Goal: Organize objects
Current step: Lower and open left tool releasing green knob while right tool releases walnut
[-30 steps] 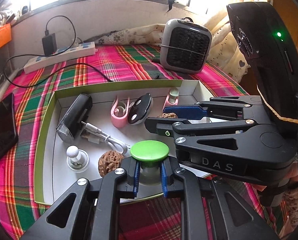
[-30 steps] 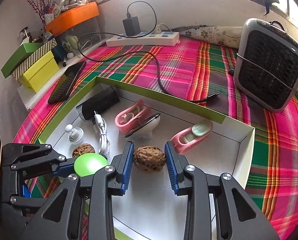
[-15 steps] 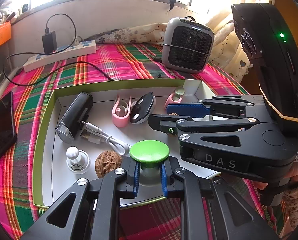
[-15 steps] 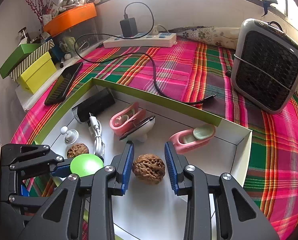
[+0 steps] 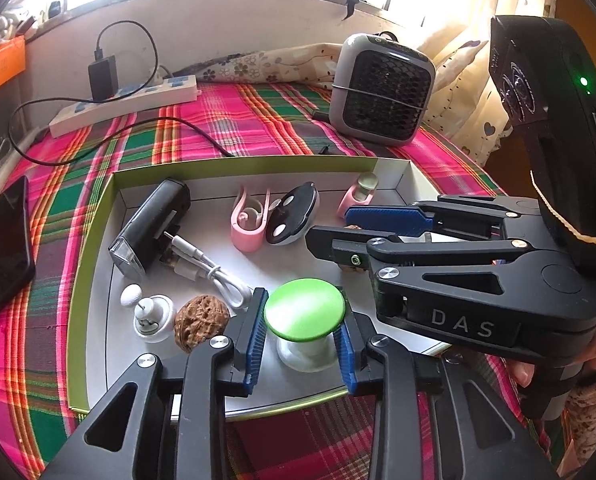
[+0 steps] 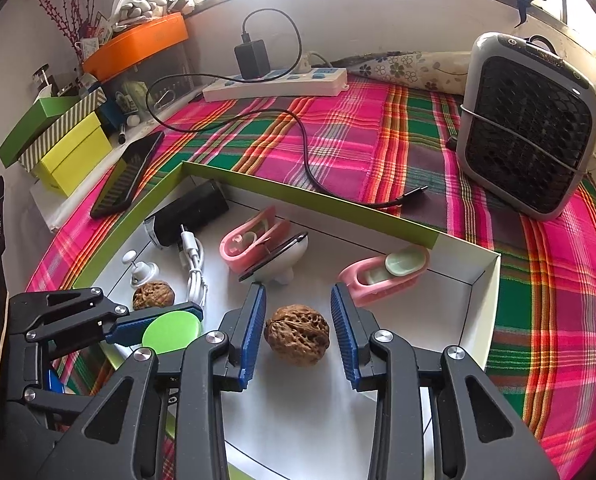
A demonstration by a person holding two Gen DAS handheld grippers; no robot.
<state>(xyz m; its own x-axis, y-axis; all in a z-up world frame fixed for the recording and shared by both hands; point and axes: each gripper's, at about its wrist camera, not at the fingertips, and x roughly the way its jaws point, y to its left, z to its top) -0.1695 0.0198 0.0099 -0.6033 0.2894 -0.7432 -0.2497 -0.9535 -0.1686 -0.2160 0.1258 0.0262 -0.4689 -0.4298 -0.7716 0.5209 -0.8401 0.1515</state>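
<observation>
A shallow white box with a green rim lies on the plaid cloth. My left gripper is open around a green-capped white knob, which stands on the box floor; pads stand clear of its stem. My right gripper is open with a walnut on the box floor between its pads, not touching. It shows at the right in the left wrist view. A second walnut lies left of the knob.
In the box: a black light, white cable, white peg toy, pink clip, black-white mouse-like item, pink holder. Outside: grey fan, power strip, phone, boxes.
Both grippers have opened. The left let go of the green knob's stem, and the right spread wider around the walnut. Both drew back slightly.
</observation>
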